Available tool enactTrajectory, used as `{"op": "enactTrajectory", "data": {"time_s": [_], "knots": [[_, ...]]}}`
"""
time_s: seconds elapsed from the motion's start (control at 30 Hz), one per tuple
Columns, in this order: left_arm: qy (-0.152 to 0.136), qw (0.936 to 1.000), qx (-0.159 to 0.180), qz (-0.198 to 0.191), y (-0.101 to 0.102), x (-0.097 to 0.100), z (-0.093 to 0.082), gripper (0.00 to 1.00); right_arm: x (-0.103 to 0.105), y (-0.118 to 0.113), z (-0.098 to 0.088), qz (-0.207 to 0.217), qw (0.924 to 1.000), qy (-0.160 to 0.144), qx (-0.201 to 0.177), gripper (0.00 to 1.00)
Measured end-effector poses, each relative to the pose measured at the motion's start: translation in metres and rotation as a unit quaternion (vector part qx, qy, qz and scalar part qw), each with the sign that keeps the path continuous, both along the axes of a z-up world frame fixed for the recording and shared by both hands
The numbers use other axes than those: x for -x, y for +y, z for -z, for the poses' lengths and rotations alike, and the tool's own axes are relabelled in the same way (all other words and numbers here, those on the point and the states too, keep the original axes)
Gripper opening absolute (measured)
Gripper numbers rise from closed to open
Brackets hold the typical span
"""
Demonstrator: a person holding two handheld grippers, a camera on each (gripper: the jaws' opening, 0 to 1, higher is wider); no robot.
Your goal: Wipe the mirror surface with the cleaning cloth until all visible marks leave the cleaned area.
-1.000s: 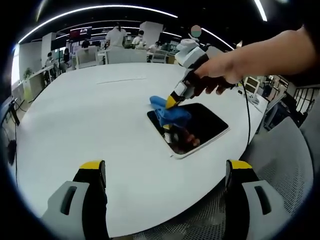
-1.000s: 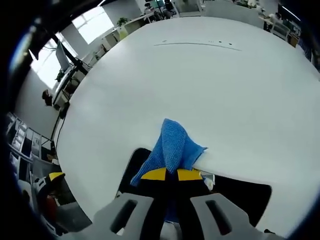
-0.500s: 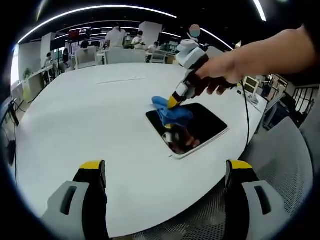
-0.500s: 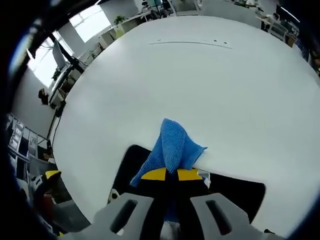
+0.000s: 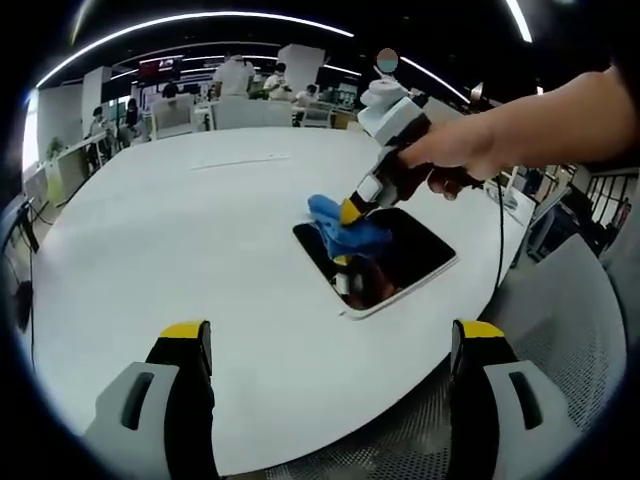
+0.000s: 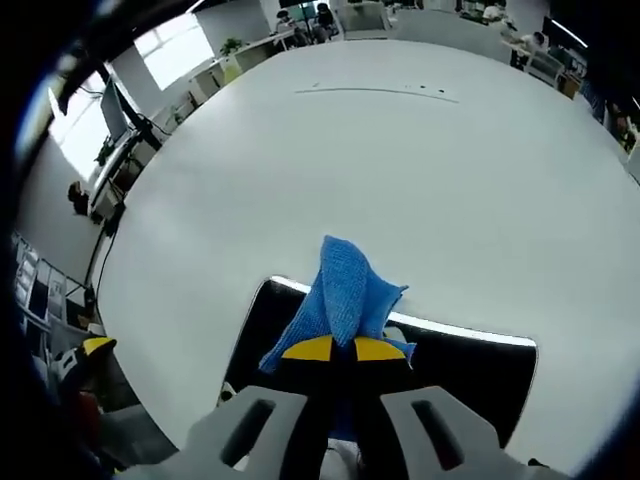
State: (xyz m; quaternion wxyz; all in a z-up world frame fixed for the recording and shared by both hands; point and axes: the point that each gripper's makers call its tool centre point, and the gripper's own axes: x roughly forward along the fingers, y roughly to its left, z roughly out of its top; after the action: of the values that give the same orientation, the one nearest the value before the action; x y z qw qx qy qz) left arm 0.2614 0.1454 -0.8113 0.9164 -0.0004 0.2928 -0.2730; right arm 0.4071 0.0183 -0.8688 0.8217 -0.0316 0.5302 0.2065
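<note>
A dark rectangular mirror (image 5: 410, 250) with a white rim lies flat on the white table (image 5: 170, 240). A blue cleaning cloth (image 5: 345, 228) rests on its far left part, pinched by my right gripper (image 5: 350, 210), which a hand holds from the right. In the right gripper view the cloth (image 6: 345, 295) bunches up ahead of the shut yellow-tipped jaws of the right gripper (image 6: 337, 349), over the mirror (image 6: 470, 370). My left gripper (image 5: 325, 345) stands open near the table's front edge, well short of the mirror, with nothing between its fingers.
The round white table (image 6: 400, 160) stretches wide around the mirror. A cable (image 5: 497, 240) runs off the right edge. A grey mesh chair (image 5: 570, 330) sits at the lower right. People sit at desks (image 5: 235, 85) far behind.
The right gripper with the cloth has slid a little further onto the mirror, so more mirror rim shows around it. The left gripper has not moved.
</note>
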Motion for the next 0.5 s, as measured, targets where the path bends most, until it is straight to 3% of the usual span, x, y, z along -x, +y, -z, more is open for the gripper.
{"op": "enactTrajectory", "data": {"time_s": [0.37, 0.5], "knots": [[-0.001, 0.9999, -0.005, 0.009, -0.002, 0.001, 0.0, 0.99, 0.019, -0.001, 0.002, 0.024, 0.9995, 0.013, -0.016, 0.0], [-0.002, 0.9999, -0.008, 0.009, -0.002, 0.0, 0.002, 0.99, 0.03, -0.002, 0.0, 0.032, 0.9992, 0.004, -0.022, 0.0]]}}
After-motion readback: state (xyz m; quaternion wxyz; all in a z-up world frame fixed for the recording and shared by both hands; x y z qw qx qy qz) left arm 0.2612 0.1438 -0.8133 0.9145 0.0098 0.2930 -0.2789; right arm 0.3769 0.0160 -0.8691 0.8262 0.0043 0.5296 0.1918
